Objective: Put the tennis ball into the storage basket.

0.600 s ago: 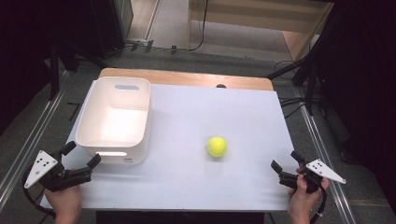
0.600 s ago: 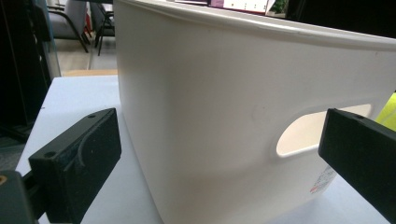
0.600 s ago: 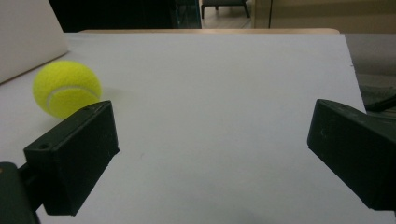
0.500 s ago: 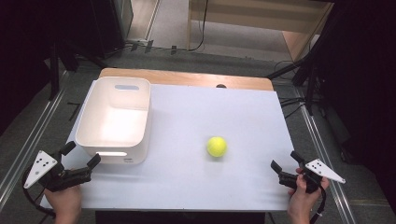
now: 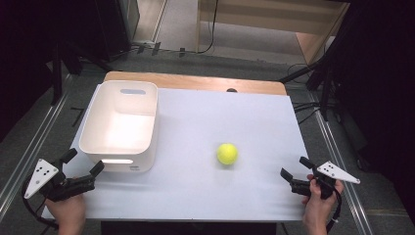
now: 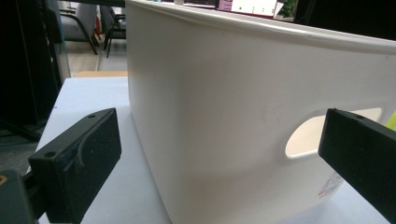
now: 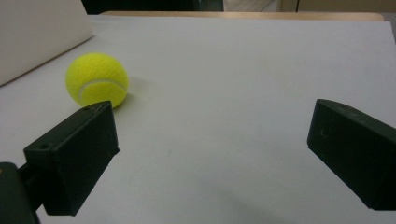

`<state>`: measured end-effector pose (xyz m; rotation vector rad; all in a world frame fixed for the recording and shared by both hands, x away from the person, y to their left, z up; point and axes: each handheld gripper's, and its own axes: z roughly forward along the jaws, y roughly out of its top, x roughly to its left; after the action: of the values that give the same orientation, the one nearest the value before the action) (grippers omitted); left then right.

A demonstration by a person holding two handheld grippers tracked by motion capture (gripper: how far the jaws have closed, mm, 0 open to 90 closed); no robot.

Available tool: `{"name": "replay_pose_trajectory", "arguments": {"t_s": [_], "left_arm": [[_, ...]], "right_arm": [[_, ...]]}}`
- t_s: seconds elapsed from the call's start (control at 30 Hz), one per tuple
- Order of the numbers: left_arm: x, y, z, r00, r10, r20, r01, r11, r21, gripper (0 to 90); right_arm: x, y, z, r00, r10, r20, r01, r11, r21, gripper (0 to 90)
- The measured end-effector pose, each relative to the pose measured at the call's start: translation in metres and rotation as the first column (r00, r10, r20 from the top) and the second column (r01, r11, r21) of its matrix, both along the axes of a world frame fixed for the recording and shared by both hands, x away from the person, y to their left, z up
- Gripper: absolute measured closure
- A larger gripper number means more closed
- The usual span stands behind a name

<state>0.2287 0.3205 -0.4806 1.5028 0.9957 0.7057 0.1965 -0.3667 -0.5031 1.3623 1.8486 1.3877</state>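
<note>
Tennis ball (image 5: 227, 153) sits on the white table top (image 5: 220, 117), a little toward four o'clock of its middle, touching nothing. From your right gripper (image 5: 295, 171) the ball lies at about ten o'clock, well apart; in the right gripper view the ball (image 7: 97, 80) rests just beyond the tip of the left-hand jaw, outside the gap. Your right gripper's jaws are spread wide with only bare table between them. The white bin (image 5: 122, 122) stands upright at about nine o'clock of the ball, near the table's left edge. Your left gripper (image 5: 83, 164) hangs at the bin's seven o'clock corner, jaws spread wide and gripping nothing; in the left gripper view the bin's wall (image 6: 224, 116) with its handle slot stands close ahead between them.
</note>
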Motion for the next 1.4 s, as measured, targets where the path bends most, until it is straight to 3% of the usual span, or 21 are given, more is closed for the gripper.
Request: {"name": "replay_pose_trajectory", "arguments": {"t_s": [0.5,0.67,0.93,1.4], "left_arm": [[-0.002,0.001,0.0,1.0,-0.005,0.007,0.005,1.0,0.002,0.0],[-0.002,0.001,-0.001,1.0,-0.004,0.006,0.004,1.0,0.004,0.0],[-0.003,0.001,-0.001,1.0,0.007,0.006,-0.007,0.9999,0.009,0.0],[-0.003,0.0,-0.001,0.9999,0.01,0.004,-0.01,0.9999,0.011,0.0]], "right_arm": [[0.011,0.02,0.03,0.9967,0.076,-0.03,-0.078,0.9934,-0.084,0.4],[0.023,0.034,0.038,0.9904,0.125,-0.057,-0.133,0.9809,-0.143,0.4],[0.035,0.047,0.041,0.9822,0.163,-0.092,-0.176,0.9725,-0.153,0.4],[0.057,0.072,0.054,0.963,0.217,-0.16,-0.248,0.9461,-0.209,0.4]]}}
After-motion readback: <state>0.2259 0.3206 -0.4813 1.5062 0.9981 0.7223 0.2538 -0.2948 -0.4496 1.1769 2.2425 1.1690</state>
